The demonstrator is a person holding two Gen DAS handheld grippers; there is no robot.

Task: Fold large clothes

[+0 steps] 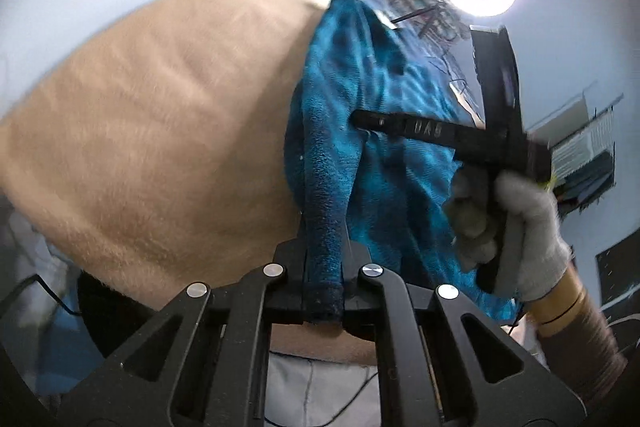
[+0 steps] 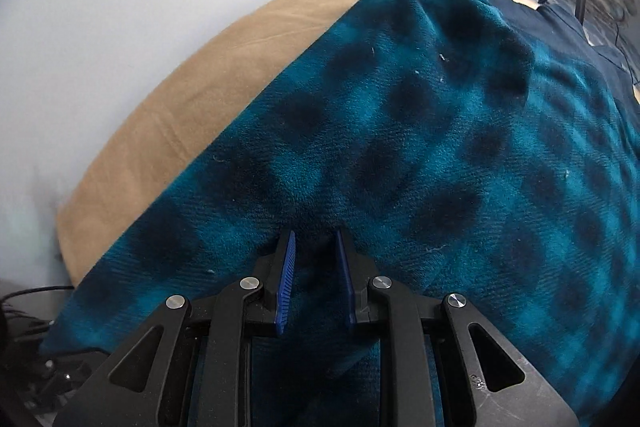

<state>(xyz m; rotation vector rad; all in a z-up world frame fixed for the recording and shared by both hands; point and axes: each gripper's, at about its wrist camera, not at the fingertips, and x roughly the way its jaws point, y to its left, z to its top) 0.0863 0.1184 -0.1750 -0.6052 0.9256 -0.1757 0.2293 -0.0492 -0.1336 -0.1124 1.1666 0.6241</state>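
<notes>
Left tool (image 1: 323, 279), at lower centre of its frame, is clamped on a rolled edge of the teal checked fleece (image 1: 372, 131), which runs up the frame's middle over a tan bed (image 1: 160, 131). Right tool (image 2: 314, 267), lower centre of its frame, has its blue pads (image 2: 286, 283) apart, with fleece (image 2: 420, 147) between and beyond them. A gloved right hand (image 1: 516, 219) holds that tool (image 1: 452, 133) at centre right.
</notes>
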